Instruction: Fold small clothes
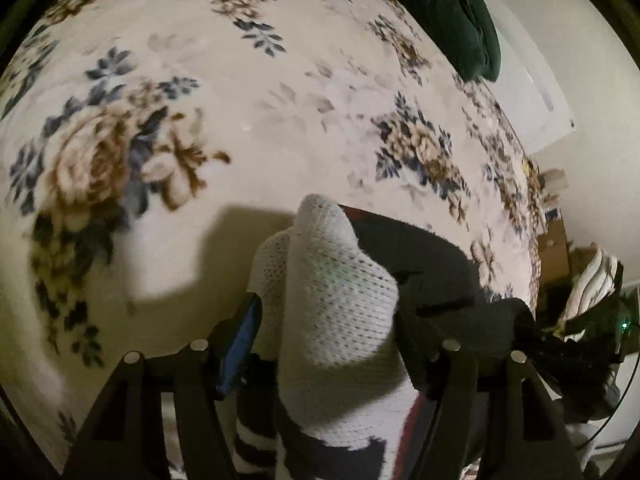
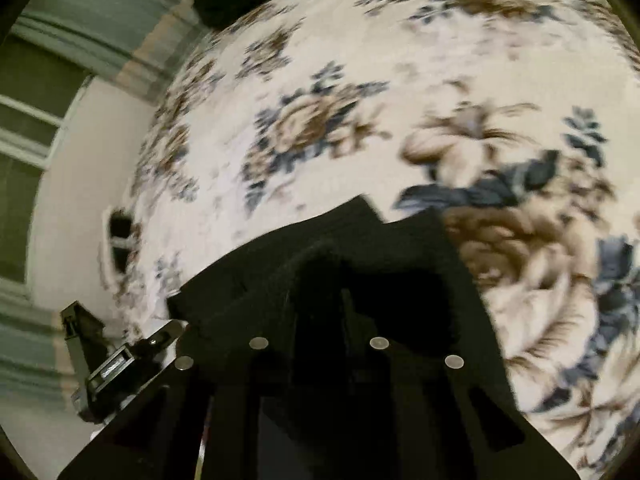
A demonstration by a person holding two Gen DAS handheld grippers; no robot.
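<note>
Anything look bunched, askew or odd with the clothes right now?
The white knit is humped up between the left gripper's open fingers, not flat. The black cloth by the right gripper lies rumpled on the floral blanket.

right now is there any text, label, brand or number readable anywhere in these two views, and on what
None: no word, number or label can be read in either view.
The white knit garment shows only stripes and dark patches.
The dark cloth and the floral blanket carry no lettering.
Cardboard boxes at the far edge are too small and blurred to tell.
</note>
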